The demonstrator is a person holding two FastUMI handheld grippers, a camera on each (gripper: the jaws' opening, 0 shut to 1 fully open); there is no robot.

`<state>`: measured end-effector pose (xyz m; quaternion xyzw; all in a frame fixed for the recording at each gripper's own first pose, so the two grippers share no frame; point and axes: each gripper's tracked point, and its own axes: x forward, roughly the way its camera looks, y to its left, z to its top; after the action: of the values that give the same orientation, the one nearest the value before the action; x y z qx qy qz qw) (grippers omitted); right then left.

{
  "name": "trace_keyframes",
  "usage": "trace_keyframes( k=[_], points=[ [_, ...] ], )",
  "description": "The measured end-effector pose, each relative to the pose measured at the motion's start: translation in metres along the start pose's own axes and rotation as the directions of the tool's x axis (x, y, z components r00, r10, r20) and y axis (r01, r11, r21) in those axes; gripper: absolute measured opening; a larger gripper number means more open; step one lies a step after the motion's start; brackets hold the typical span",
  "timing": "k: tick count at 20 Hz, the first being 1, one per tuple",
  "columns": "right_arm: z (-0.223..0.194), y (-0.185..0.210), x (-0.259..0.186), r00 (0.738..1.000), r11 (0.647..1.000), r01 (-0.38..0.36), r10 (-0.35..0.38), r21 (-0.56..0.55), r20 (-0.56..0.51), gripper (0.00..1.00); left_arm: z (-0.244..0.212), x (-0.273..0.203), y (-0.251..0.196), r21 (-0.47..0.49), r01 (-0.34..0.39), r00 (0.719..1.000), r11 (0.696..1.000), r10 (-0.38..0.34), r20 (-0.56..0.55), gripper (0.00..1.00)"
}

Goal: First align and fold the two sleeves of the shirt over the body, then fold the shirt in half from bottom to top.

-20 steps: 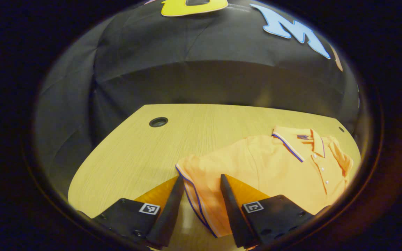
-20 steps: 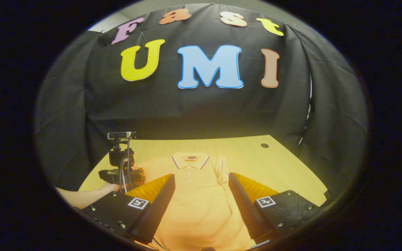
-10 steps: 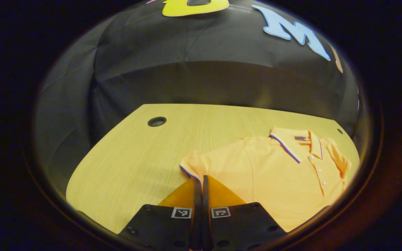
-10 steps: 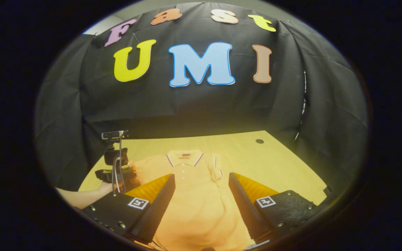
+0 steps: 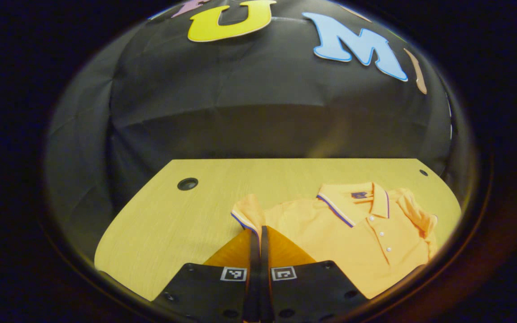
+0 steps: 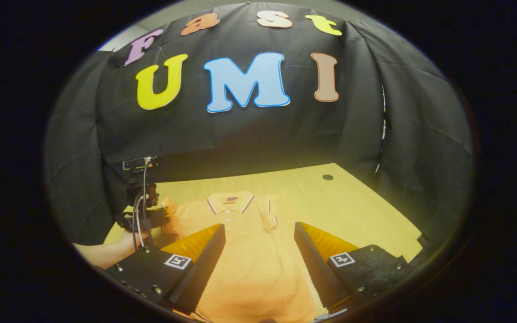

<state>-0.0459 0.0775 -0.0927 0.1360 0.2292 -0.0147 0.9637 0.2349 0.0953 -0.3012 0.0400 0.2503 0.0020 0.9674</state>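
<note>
An orange polo shirt [image 5: 352, 233] with a striped collar lies face up on the wooden table [image 5: 173, 224]. My left gripper [image 5: 258, 231] is shut on the shirt's sleeve [image 5: 248, 213], which stands lifted off the table at its striped cuff. In the right gripper view the shirt [image 6: 245, 237] stretches away from me, collar at the far end, and its other sleeve [image 6: 271, 211] lies folded onto the body. My right gripper [image 6: 259, 231] is open above the lower body of the shirt. The left gripper [image 6: 151, 217] shows there at the shirt's left edge, held by a hand [image 6: 126, 244].
Round cable holes sit in the tabletop at the far left [image 5: 187, 184] and far right [image 5: 423, 172]. Black cloth walls close the booth behind and beside the table. Bare wood extends left of the shirt [image 5: 159, 233] and right of it [image 6: 352, 211].
My left gripper closed on the sleeve cuff and has lifted it off the table, drawing it toward the shirt body. My right gripper stayed open and drifted slightly back.
</note>
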Motion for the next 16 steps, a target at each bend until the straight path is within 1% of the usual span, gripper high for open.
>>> trace_keyframes(
  k=[2,5,8,10,12,14,15,16],
  points=[
    [-0.003,-0.004,0.0,1.0,1.0,0.012,-0.012,-0.004,-0.004,0.96,0.004,0.001,-0.018,0.027,0.024,1.0,0.999,-0.025,0.003,0.06],
    [-0.01,-0.012,-0.004,0.999,0.998,0.053,-0.053,-0.015,-0.006,0.96,0.005,0.002,-0.05,0.053,0.085,0.996,0.995,-0.085,-0.008,0.07],
    [-0.017,-0.017,-0.007,0.996,0.996,0.094,-0.094,-0.006,-0.012,0.96,-0.004,0.009,-0.075,0.088,0.136,0.99,0.987,-0.134,-0.033,0.07],
    [-0.02,-0.018,-0.006,0.993,0.993,0.118,-0.118,0.0,-0.009,0.96,-0.012,0.015,-0.085,0.109,0.156,0.987,0.982,-0.15,-0.057,0.06],
    [-0.024,-0.017,-0.005,0.992,0.992,0.123,-0.123,0.007,-0.017,0.96,-0.016,0.018,-0.088,0.126,0.165,0.985,0.978,-0.157,-0.075,0.07],
    [-0.024,-0.015,-0.003,0.993,0.993,0.119,-0.119,0.014,-0.018,0.96,-0.017,0.019,-0.089,0.136,0.169,0.984,0.976,-0.159,-0.08,0.1],
    [-0.023,-0.015,-0.001,0.993,0.993,0.118,-0.117,0.016,-0.017,0.94,-0.019,0.019,-0.092,0.136,0.178,0.982,0.975,-0.167,-0.087,0.14],
    [-0.023,-0.015,0.001,0.993,0.993,0.113,-0.113,0.016,-0.017,0.96,-0.021,0.017,-0.094,0.137,0.19,0.979,0.972,-0.177,-0.1,0.15]
  ],
)
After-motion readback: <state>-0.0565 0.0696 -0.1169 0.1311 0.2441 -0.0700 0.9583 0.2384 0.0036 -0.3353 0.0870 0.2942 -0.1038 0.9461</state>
